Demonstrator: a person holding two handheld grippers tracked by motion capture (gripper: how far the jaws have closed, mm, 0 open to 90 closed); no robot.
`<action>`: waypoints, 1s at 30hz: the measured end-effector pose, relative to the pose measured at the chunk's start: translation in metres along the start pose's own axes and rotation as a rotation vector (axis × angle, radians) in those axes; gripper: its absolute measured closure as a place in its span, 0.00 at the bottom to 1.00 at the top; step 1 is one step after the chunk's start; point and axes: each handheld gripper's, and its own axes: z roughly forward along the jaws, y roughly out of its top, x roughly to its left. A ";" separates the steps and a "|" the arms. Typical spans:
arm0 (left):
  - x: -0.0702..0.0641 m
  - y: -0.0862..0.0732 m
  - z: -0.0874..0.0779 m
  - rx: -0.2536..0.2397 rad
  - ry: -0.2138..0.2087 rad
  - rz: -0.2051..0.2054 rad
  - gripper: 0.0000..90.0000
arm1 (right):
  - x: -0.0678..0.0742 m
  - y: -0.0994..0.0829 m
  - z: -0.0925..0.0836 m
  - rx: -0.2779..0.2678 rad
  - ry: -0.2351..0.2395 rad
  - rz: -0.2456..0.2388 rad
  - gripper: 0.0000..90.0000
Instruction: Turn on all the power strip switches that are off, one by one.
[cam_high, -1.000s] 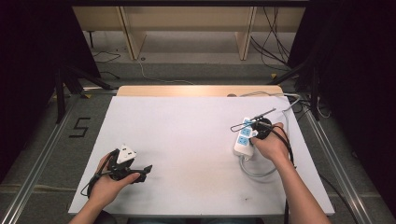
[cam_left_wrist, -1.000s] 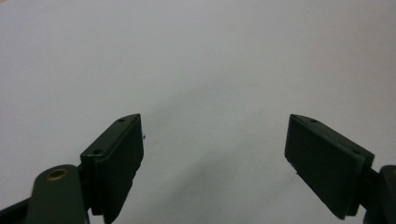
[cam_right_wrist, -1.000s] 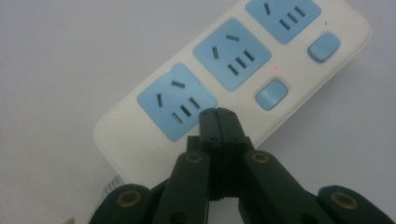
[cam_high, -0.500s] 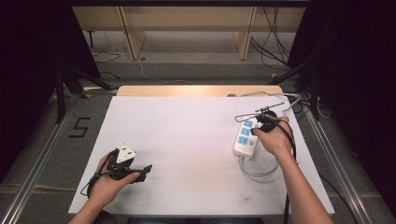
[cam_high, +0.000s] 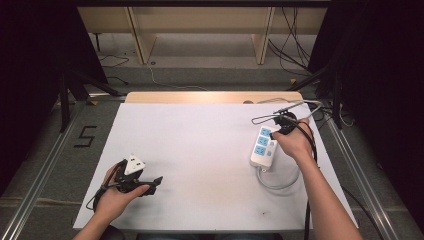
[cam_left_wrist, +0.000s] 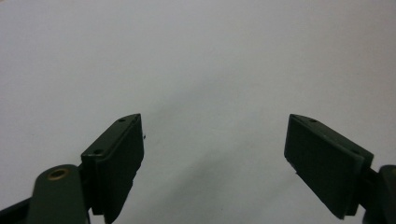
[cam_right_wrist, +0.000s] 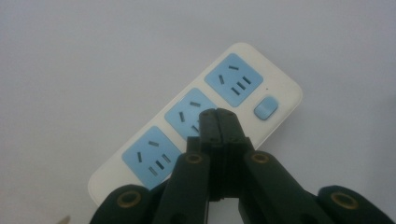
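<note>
I am looking down on a white table from above its near edge, with a person's 2 forearms coming in from the bottom.

On the right side of the table lies a white power strip with 3 blue sockets in a row, running near to far, and a small blue switch at one end. Its grey cable loops out of the near end across the table surface. The strip lies flat, well right of the table's centre and toward the far half.

My right gripper sits in the person's right hand, just beside the strip's far right end. In the right gripper view its 2 black jaws are pressed together with nothing between them, and the tips show in front of the middle socket. I cannot tell whether the tips touch the strip.

My left gripper rests low at the near left part of the table, held in the person's left hand, well apart from the strip. In the left gripper view its jaws stand wide apart, holding nothing, with bare white table between them.
</note>
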 end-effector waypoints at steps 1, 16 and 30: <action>0.000 0.000 0.000 0.000 0.000 0.000 0.22 | 0.000 0.001 0.000 0.000 -0.001 -0.005 1.00; 0.000 0.000 0.000 -0.001 0.001 0.000 0.22 | -0.009 0.014 0.002 0.007 -0.026 0.009 1.00; 0.000 -0.001 0.001 0.002 0.000 0.003 0.23 | -0.016 0.021 0.007 0.022 -0.032 0.026 1.00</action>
